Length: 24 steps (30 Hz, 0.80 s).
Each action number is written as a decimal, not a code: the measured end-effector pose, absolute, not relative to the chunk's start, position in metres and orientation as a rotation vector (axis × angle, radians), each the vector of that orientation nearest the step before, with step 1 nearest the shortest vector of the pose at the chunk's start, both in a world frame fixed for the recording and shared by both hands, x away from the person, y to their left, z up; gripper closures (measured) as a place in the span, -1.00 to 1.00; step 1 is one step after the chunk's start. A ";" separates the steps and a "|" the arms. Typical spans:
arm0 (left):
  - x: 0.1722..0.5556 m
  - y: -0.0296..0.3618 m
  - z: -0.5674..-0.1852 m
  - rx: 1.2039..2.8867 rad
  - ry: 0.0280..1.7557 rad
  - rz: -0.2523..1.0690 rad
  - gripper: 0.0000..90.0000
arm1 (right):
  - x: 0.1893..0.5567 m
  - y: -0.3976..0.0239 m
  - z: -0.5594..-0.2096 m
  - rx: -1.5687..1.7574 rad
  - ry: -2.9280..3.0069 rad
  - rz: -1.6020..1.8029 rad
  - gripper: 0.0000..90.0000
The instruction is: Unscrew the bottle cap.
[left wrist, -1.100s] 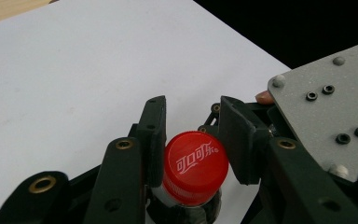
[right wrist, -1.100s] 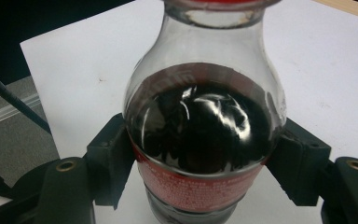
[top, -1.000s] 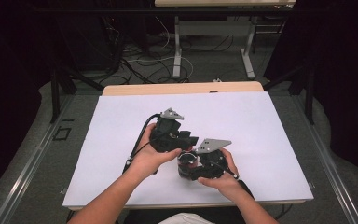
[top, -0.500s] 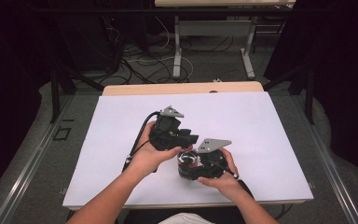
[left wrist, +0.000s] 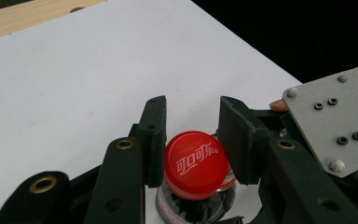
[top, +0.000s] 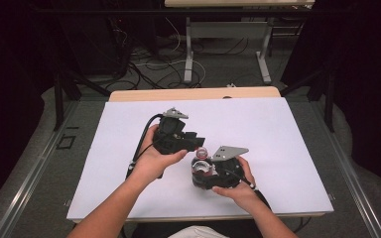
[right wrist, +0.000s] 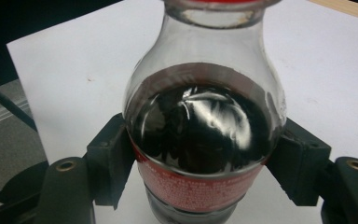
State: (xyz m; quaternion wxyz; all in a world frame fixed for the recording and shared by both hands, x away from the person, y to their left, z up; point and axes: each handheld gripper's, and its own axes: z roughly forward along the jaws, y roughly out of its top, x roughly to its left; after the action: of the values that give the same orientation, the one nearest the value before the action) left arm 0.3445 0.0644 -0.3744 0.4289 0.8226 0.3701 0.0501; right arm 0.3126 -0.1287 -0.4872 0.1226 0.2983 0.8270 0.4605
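Left tongs (left wrist: 193,142) clamp the cap (left wrist: 196,163); right tongs (right wrist: 205,168) clamp the bottle (right wrist: 203,135).

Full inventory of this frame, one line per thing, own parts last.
bottle: 1, clear glass-like with dark drink and red label band, upright near the front middle of the table, held at the body.
cap: 1, red with white lettering, on the bottle's mouth, between the left tool's jaws.
table: 1, white top with a wooden strip along its far edge.
cables: several, dark and light, on the floor beyond the table.
table legs: 2, pale grey, behind the table.
left tool: 1, black, jaws either side of the cap; contact with the right-hand jaw unclear.
right tool: 1, black, shut on the bottle's body.
hands: 2, holding the tools.
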 end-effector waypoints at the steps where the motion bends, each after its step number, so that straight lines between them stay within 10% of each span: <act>1: 0.345 0.065 -0.374 2.044 0.934 0.127 0.40 | 0.313 -0.129 -0.487 0.874 2.414 1.340 -0.34; 24: 0.362 0.104 -0.387 1.983 1.059 0.143 0.40 | 0.323 -0.139 -0.490 0.914 2.360 1.306 -0.34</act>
State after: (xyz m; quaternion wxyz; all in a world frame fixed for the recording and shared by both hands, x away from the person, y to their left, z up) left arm 0.3617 0.1039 -0.3874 0.4298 0.7949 0.4244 0.0574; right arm 0.3232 -0.1387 -0.4904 0.1464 0.3176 0.8197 0.4536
